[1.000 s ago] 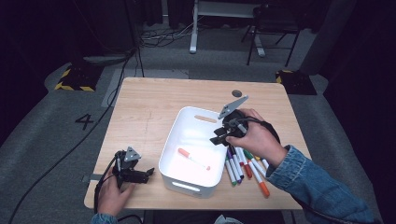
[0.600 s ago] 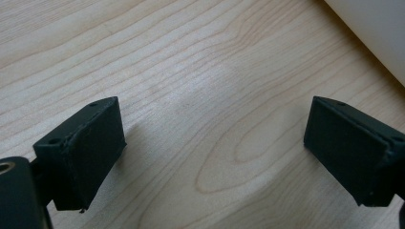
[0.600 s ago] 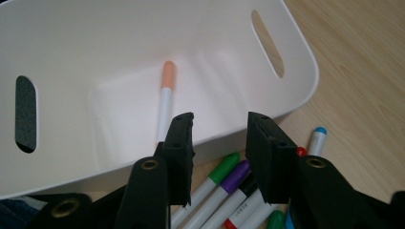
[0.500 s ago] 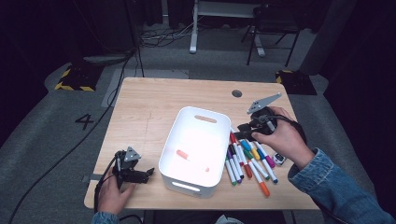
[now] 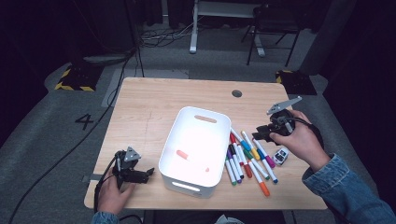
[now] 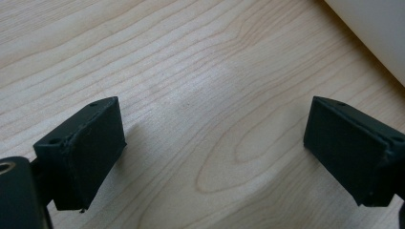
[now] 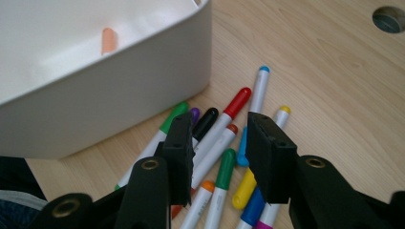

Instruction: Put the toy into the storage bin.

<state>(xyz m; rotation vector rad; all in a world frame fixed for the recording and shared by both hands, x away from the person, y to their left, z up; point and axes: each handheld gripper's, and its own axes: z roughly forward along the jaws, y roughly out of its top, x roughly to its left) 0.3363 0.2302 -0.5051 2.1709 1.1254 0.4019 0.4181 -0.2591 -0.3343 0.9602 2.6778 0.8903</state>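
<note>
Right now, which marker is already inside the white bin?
The orange-capped marker: it lies alone on the floor of the white bin. All the other markers lie in a loose pile on the table, right of the bin.

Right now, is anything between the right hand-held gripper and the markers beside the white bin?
Nothing visible. The right hand-held gripper hovers directly over the markers, jaws apart and empty, with only air between. The white bin stands off to one side, clear of that path.
</note>
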